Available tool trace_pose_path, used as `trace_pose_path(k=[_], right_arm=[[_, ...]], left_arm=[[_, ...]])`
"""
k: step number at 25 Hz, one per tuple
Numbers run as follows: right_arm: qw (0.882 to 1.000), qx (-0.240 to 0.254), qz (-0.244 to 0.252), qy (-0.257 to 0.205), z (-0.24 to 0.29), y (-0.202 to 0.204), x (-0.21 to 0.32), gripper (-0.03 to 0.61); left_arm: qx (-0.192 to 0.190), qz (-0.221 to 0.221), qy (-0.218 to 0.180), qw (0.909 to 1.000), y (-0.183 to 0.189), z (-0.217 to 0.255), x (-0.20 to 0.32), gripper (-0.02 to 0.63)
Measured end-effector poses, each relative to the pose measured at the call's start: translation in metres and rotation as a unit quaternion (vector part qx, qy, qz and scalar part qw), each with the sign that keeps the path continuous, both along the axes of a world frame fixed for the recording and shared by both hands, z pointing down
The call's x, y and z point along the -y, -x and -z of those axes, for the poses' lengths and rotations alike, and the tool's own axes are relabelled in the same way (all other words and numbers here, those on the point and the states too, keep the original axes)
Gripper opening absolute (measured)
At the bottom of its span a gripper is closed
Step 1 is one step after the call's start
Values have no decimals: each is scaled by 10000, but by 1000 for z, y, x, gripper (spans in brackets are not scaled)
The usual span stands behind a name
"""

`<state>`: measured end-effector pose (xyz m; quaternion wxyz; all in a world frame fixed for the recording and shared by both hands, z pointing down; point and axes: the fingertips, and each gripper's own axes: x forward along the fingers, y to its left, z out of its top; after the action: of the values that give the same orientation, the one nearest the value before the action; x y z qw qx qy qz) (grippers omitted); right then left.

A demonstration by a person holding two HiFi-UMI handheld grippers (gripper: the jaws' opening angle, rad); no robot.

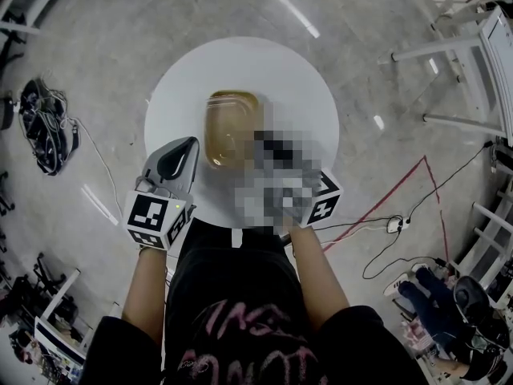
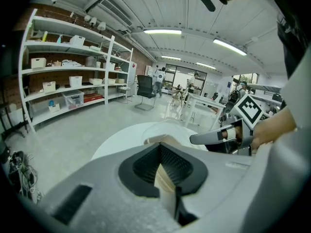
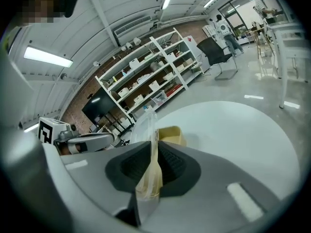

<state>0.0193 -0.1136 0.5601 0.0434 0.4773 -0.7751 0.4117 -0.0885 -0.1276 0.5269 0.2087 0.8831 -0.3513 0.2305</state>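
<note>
The round white worktop (image 1: 288,79) stands alone on the grey concrete floor (image 1: 104,46), with open room on every side. That lets the person stand at its near edge and reach in from both sides at once. White shelving (image 2: 73,76) lines the far wall, well apart from the worktop, and a tangle of cables (image 1: 48,127) lies on the floor to the person's left.

The tan plastic container (image 1: 228,127) sits near the middle of the worktop, just in front of the person and between the two tools. It is the only thing on the worktop.

A clear lid (image 3: 146,125) rises on edge from the container's side instead of lying flat. It probably stands up like this because it is pinched from below and tilted by the grip.

The left tool (image 1: 191,143) comes in from the container's left side. In the left gripper view its jaws are closed to a narrow V with tan plastic filling the gap, so it appears to be clenched on the container's rim. That hold would steady the box against pull from the other side.

The right tool (image 3: 153,147) comes in from the opposite side. Its jaws are pressed together on the thin edge of the clear lid, whose sheet runs straight up between the pads. In the head view a mosaic patch covers its tips.
</note>
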Motion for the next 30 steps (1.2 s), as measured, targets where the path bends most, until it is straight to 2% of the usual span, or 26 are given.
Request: trace_pose_path(k=[16, 30], right_arm=[[9981, 68, -24, -604, 47, 8, -10, 54], [9939, -30, -149, -1093, 90, -2, -15, 55]], left_arm=[[31, 161, -243, 9996, 11, 31, -18, -2], [48, 299, -501, 9983, 17, 57, -31, -2]])
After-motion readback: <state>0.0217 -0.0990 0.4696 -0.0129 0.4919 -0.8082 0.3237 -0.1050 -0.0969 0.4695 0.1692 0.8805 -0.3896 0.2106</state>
